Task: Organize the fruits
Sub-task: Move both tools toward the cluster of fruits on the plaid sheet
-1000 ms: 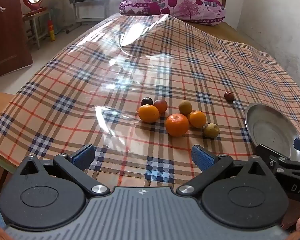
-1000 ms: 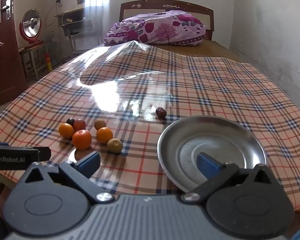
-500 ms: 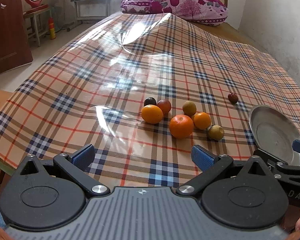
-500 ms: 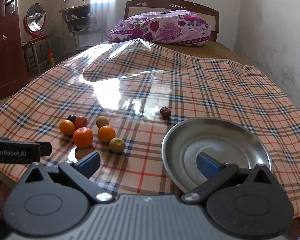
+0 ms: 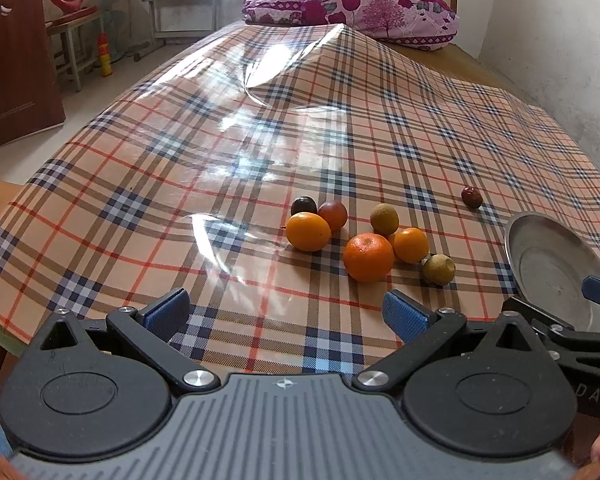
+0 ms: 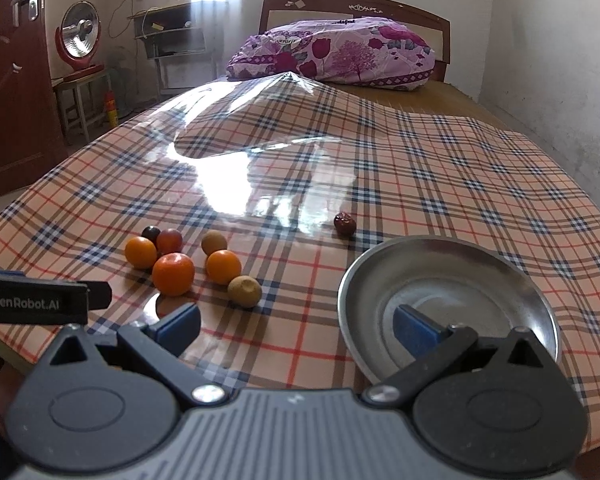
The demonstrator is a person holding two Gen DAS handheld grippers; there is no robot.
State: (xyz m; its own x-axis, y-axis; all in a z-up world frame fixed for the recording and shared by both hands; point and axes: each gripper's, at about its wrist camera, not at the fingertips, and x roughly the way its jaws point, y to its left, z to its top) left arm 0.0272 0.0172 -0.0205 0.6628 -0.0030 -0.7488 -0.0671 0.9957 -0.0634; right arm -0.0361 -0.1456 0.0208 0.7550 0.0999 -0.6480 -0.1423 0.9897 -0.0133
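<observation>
A checked tablecloth (image 5: 148, 184) is covering the bed, and a metal plate (image 6: 536, 292) is sitting empty on it, just ahead of the right gripper (image 6: 296, 326), whose jaws are gaping wide. The left gripper (image 5: 286, 312) is also spreading wide, hovering near the fruits (image 5: 368, 257), which are lying clustered beside the plate, a dark red one (image 5: 471, 196) lying apart.
</observation>
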